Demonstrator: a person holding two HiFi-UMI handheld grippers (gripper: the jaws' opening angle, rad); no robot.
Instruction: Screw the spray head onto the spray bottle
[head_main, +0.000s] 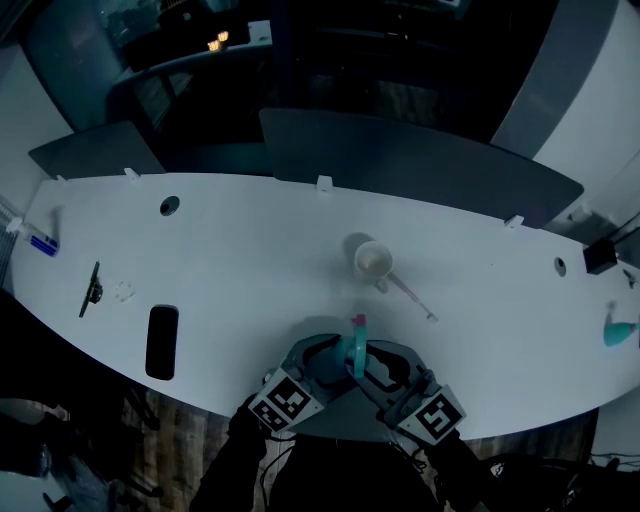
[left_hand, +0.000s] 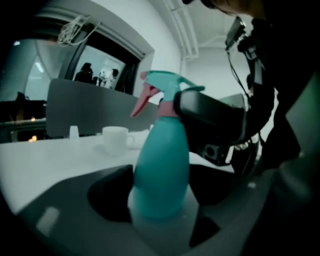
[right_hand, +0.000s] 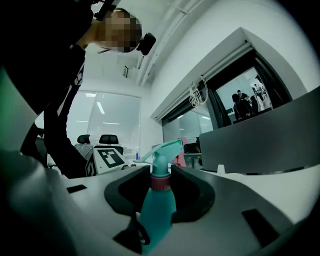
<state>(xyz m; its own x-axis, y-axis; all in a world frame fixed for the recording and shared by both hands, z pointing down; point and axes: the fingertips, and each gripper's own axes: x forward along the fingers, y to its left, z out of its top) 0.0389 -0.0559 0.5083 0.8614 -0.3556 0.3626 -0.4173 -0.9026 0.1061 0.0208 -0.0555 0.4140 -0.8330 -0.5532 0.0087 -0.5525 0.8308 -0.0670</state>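
A teal spray bottle (head_main: 357, 350) with a teal spray head and pink collar stands upright over the near edge of the white table (head_main: 250, 240), between my two grippers. In the left gripper view, my left gripper (left_hand: 160, 202) has its jaws against both sides of the bottle's lower body (left_hand: 161, 170). The spray head (left_hand: 167, 87) with its pink trigger rises above. In the right gripper view, my right gripper (right_hand: 161, 184) is closed on the pink collar (right_hand: 160, 183) just under the spray head (right_hand: 162, 152). In the head view, the left gripper (head_main: 335, 352) and right gripper (head_main: 378, 358) meet at the bottle.
A white cup (head_main: 372, 260) stands just beyond the bottle, with a thin pink-tipped stick (head_main: 412, 297) beside it. A black phone (head_main: 162, 340) and a small black tool (head_main: 92, 288) lie to the left. A teal object (head_main: 620, 332) sits at the right edge.
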